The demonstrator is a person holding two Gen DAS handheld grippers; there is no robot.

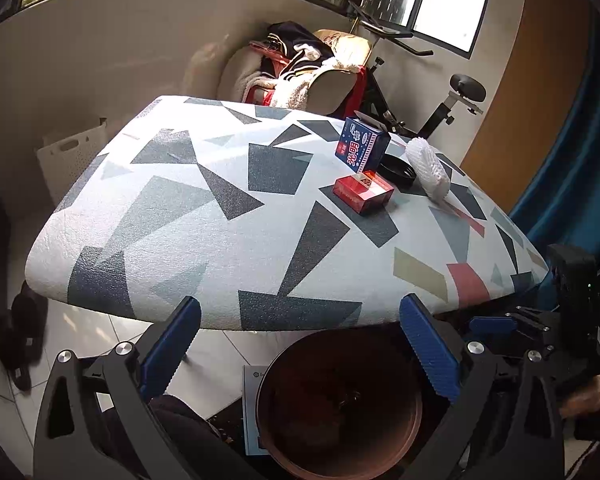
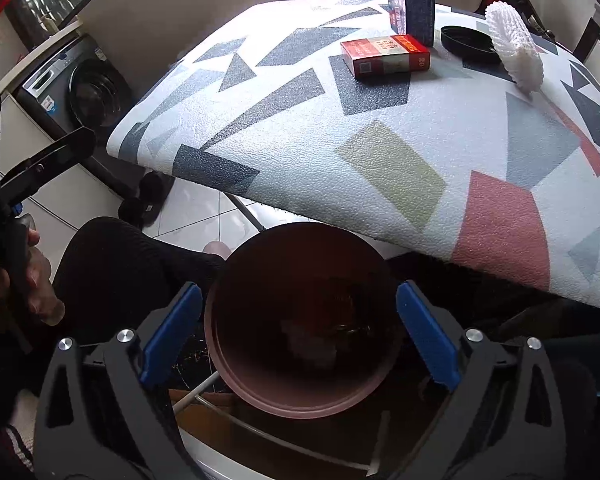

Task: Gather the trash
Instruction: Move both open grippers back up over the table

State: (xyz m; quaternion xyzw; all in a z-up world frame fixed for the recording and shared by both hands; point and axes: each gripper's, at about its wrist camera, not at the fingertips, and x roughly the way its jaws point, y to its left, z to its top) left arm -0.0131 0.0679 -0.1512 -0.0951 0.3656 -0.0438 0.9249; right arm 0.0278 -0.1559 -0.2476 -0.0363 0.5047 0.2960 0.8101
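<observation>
Both the left gripper (image 1: 300,344) and the right gripper (image 2: 298,336) hang spread wide and empty above a brown bin (image 2: 300,360) below the worktop (image 2: 380,128) edge. Far across the patterned worktop lie a red box (image 2: 384,56), a blue box (image 2: 414,12), a black lid (image 2: 466,42) and white foam netting (image 2: 512,46).

Two fisheye views, each looking forward between a pair of blue-padded jaws. The left wrist camera sits low at the near edge of the patterned surface (image 1: 220,216), facing across it toward the window wall. The right wrist camera looks down more steeply, close over the brown bin (image 2: 304,320). Both share the surface, the bin (image 1: 340,400), and the red box (image 1: 363,192) (image 2: 384,56).
</observation>
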